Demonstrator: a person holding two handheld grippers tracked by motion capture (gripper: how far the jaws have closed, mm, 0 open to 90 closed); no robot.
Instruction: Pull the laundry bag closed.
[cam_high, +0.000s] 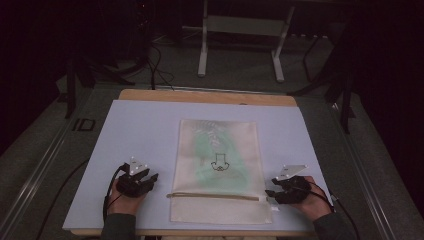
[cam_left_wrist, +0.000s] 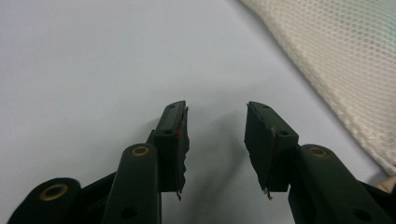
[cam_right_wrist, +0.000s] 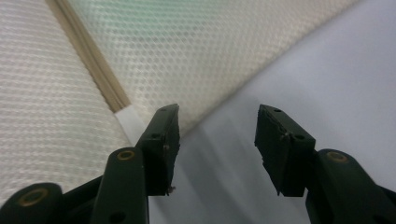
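Mesh bag (cam_high: 218, 167) lies flat at the bench's (cam_high: 140, 130) near edge, zipper (cam_high: 215, 195) closed. Left gripper (cam_high: 150, 178) and right gripper (cam_high: 270, 192) flank it, jaws spread, empty. A pinch at the zipper pull (cam_right_wrist: 130, 122) may catch mesh instead, bunching it.

Left gripper (cam_high: 151, 178) held low in the left hand (cam_high: 125, 200), right gripper (cam_high: 270, 192) likewise in the right hand (cam_high: 312, 202), forearms entering from the near edge, tips turned inward toward each other, both pairs of jaws parted with nothing gripped between them.
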